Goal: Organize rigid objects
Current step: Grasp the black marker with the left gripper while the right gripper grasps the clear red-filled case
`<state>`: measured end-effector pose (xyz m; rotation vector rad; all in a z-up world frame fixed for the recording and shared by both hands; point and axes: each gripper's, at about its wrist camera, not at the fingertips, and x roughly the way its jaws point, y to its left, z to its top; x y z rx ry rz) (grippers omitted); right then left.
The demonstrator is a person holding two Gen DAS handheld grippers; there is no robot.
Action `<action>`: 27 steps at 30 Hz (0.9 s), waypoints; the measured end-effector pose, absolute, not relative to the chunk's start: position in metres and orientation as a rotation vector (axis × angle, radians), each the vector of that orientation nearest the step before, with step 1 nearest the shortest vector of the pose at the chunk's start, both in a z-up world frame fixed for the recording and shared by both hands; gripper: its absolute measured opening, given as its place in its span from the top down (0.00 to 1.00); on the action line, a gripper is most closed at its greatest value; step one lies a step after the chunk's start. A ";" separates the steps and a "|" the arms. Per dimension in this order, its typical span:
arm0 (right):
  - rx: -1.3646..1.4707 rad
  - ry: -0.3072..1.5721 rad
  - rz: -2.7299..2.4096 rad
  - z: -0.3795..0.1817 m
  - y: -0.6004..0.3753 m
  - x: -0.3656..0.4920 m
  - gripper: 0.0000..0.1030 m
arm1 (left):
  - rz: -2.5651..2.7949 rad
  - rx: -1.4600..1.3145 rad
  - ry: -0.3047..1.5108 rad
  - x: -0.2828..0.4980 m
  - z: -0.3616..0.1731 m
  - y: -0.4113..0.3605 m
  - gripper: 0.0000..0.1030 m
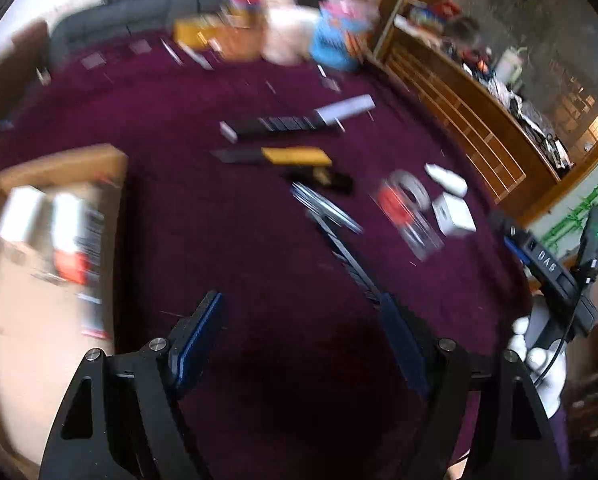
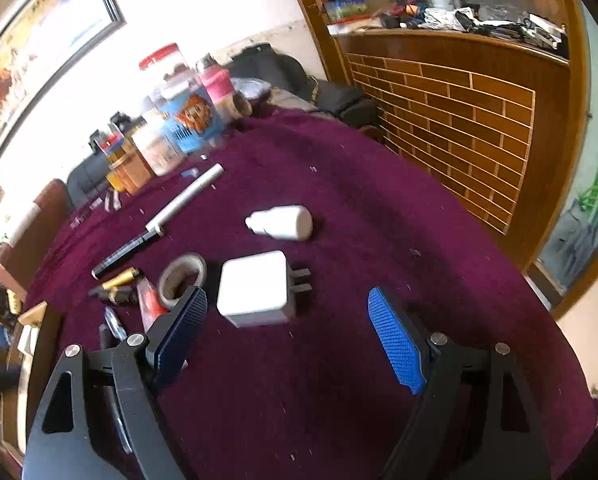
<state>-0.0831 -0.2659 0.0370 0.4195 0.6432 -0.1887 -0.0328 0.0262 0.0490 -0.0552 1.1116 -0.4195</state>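
Observation:
Rigid items lie scattered on a purple-clothed table (image 2: 339, 380). A white plug adapter (image 2: 253, 288) (image 1: 455, 214) lies between the tips of my right gripper (image 2: 286, 294), close to the left finger; the pads do not press on it and the gripper is open. Beyond it a white bottle (image 2: 281, 222) (image 1: 447, 180) lies on its side. A tape roll (image 2: 181, 276) (image 1: 409, 188), a gold cylinder (image 2: 119, 280) and a long silver-and-black bar (image 2: 187, 196) lie to the left. My left gripper (image 1: 299, 304) hangs open over bare cloth, holding nothing; that view is blurred.
A cardboard box (image 1: 59, 160) holding several items stands at the table's left. Jars and containers (image 2: 171, 120) crowd the far edge. A wooden counter (image 2: 459, 100) stands to the right. A gloved hand (image 1: 539, 344) holds the other gripper's body (image 1: 551, 272).

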 end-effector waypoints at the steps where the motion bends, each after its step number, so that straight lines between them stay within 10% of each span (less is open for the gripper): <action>1: 0.419 0.649 -0.181 0.036 -0.266 -0.082 0.19 | -0.415 -0.060 1.132 -0.031 0.042 0.016 0.28; 11: 0.382 0.695 -0.122 0.029 -0.254 -0.075 0.19 | -0.289 0.140 1.073 -0.007 0.004 -0.051 0.34; 15: 0.408 0.699 -0.109 0.028 -0.257 -0.077 0.19 | -0.311 0.183 1.016 -0.016 0.007 -0.038 0.83; 17: 0.417 0.707 -0.104 0.027 -0.258 -0.076 0.19 | -0.304 0.160 1.037 -0.017 0.008 -0.020 0.89; 23: 0.405 0.733 -0.119 0.025 -0.257 -0.072 0.19 | -0.260 0.121 1.057 -0.019 0.007 0.011 0.88; 27: 0.403 0.747 -0.131 0.024 -0.257 -0.070 0.19 | -0.259 0.208 1.002 -0.023 0.002 -0.008 0.70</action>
